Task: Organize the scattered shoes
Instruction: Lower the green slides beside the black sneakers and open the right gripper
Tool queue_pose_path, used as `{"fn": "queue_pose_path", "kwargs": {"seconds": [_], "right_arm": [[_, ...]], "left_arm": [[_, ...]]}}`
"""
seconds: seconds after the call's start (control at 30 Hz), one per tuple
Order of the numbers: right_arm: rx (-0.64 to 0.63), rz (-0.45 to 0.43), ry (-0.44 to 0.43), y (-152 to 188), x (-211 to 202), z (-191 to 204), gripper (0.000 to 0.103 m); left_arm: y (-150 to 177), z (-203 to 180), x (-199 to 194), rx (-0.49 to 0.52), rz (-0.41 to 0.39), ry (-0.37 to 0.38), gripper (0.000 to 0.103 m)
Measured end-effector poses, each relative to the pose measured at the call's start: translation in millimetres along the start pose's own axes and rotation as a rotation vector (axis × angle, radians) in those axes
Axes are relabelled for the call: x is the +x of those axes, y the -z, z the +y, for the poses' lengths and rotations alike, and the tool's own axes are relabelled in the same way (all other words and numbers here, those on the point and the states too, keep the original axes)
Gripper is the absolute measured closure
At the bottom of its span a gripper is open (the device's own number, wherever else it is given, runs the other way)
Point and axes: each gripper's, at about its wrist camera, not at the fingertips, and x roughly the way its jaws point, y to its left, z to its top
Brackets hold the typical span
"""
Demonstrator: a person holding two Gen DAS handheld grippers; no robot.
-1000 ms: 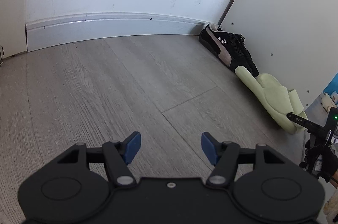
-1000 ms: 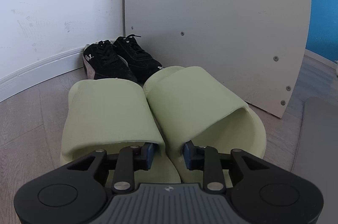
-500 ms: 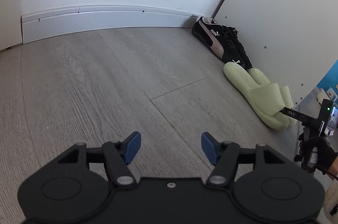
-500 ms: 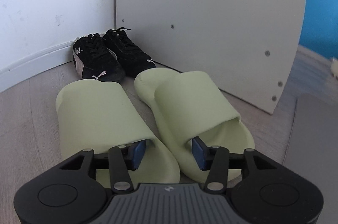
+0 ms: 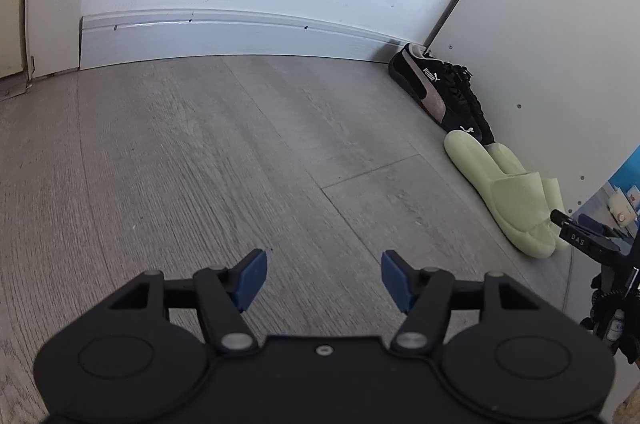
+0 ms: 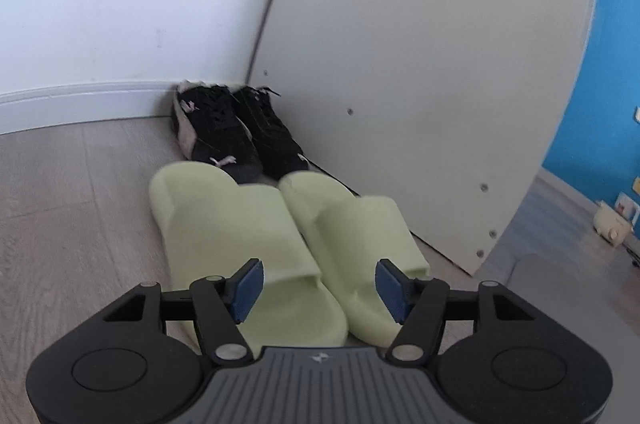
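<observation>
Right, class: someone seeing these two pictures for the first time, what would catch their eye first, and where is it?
The pale green slides stand out first, side by side on the grey floor along the white panel. Just beyond their toes, black sneakers sit tucked into the corner. The right gripper hangs open at the slides' heels, holding nothing.

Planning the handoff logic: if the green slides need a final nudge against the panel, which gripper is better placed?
Right. The right gripper is open directly behind the green slides; the left gripper is open over bare floor, well off to their side.
</observation>
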Motion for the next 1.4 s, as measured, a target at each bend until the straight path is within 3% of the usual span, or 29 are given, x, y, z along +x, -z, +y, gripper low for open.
{"fn": "queue_pose_path", "kwargs": {"seconds": [0.17, 0.37, 0.8, 1.13, 1.23, 1.37, 1.4], "right_arm": [[-0.085, -0.003, 0.010, -17, 32, 47, 0.035], [-0.208, 0.019, 0.121, -16, 50, 72, 0.035], [-0.242, 0.058, 0.163, 4, 56, 27, 0.041], [-0.181, 0.074, 0.187, 0, 76, 13, 0.037], [-0.121, 0.047, 0.164, 0, 63, 8, 0.038], [0.065, -0.030, 0.308, 2, 36, -24, 0.040], [0.113, -0.026, 0.336, 3, 34, -34, 0.047]], "left_arm": [[0, 4, -8, -0.013, -0.014, -0.008, 0.039], [3, 14, -12, -0.033, -0.010, -0.029, 0.039], [5, 18, -8, -0.053, -0.003, -0.019, 0.039], [7, 14, -9, -0.057, -0.007, -0.016, 0.039], [8, 16, -13, -0.059, -0.011, -0.022, 0.039], [10, 22, -16, -0.064, -0.011, -0.035, 0.039], [10, 25, -16, -0.068, -0.010, -0.039, 0.039]]}}
